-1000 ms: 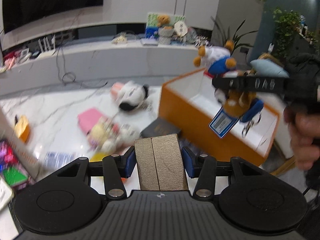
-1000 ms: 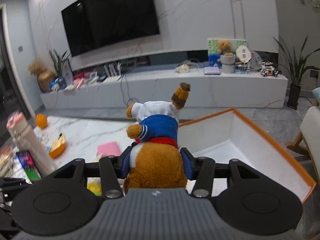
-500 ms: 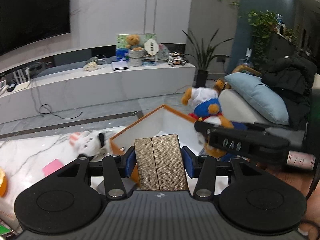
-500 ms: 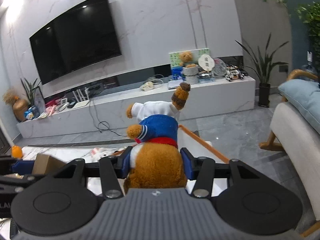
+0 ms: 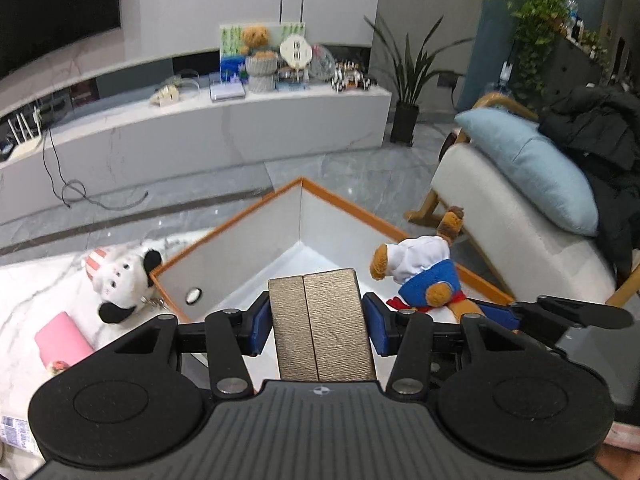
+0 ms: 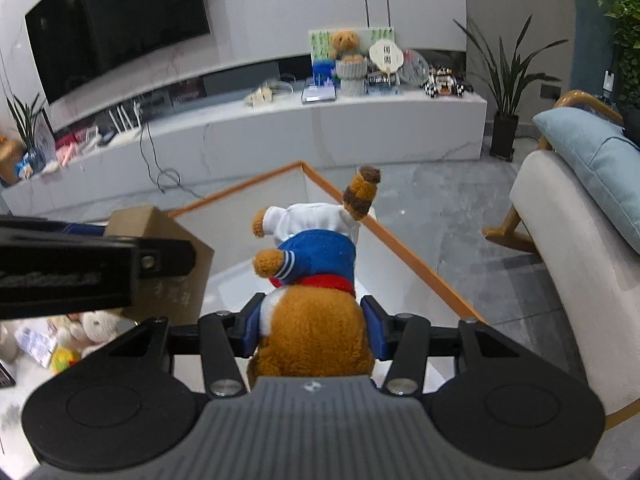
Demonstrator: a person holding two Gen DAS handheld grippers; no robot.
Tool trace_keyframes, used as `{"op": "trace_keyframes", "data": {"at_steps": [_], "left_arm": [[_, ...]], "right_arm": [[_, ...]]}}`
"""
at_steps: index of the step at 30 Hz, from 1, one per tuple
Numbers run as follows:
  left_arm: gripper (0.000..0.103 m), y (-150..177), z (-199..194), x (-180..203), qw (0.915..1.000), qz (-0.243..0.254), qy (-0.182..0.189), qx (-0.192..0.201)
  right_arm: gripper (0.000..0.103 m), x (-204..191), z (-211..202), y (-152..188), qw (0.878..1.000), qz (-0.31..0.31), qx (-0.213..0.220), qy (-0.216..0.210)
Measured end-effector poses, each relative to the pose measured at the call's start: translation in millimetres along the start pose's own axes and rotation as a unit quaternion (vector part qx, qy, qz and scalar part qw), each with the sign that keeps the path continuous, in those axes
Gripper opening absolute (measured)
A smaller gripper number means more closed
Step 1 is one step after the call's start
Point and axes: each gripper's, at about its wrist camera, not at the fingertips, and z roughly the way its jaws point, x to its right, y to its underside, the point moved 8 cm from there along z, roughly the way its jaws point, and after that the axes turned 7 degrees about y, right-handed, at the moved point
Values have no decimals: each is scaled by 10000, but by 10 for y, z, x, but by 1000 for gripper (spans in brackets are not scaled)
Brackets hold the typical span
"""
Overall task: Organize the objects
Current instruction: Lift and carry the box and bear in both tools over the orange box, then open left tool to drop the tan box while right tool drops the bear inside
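Observation:
My left gripper (image 5: 319, 328) is shut on a tan cardboard box (image 5: 320, 324) and holds it above the orange-rimmed white storage box (image 5: 240, 216). My right gripper (image 6: 314, 326) is shut on a brown plush bear in a blue and white shirt (image 6: 316, 280), held over the same storage box (image 6: 400, 240). The bear also shows in the left wrist view (image 5: 424, 276), just right of the cardboard box. The cardboard box appears in the right wrist view (image 6: 168, 264) at the left, behind the left gripper's arm.
A black-and-white plush (image 5: 120, 280) and a pink item (image 5: 60, 340) lie on the marble table left of the storage box. More plush toys (image 6: 92, 332) lie at the lower left. An armchair with a blue cushion (image 5: 528, 168) stands to the right.
Both grippers have tilted down and moved in over the storage box, so its inside now fills the middle of both views. The bear and the cardboard box are closer together.

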Motion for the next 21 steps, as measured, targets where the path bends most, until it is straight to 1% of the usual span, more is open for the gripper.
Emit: {"op": "trace_keyframes", "data": {"at_steps": [3, 6, 8, 11, 15, 19, 21], "left_arm": [[56, 58, 204, -5, 9995, -78, 1, -301], [56, 134, 409, -28, 9976, -130, -62, -671], [56, 191, 525, -18, 9960, -28, -123, -884], [56, 277, 669, 2, 9932, 101, -222, -1139], [56, 393, 763, -3, 9909, 228, -338, -1285], [53, 488, 823, -3, 9890, 243, -335, -1418], [52, 512, 838, -9, 9889, 281, -346, -1416]], "right_arm": [[53, 30, 116, 42, 9997, -135, -200, -3], [53, 21, 226, 130, 9980, -427, -475, -29], [53, -20, 297, 223, 9954, -670, -672, -96], [53, -77, 358, 340, 9919, -870, -894, -217], [53, -90, 408, 375, 9902, -1021, -937, -144], [53, -100, 401, 378, 9896, -1097, -921, -98], [54, -115, 397, 373, 9895, -1110, -918, -104]]}}
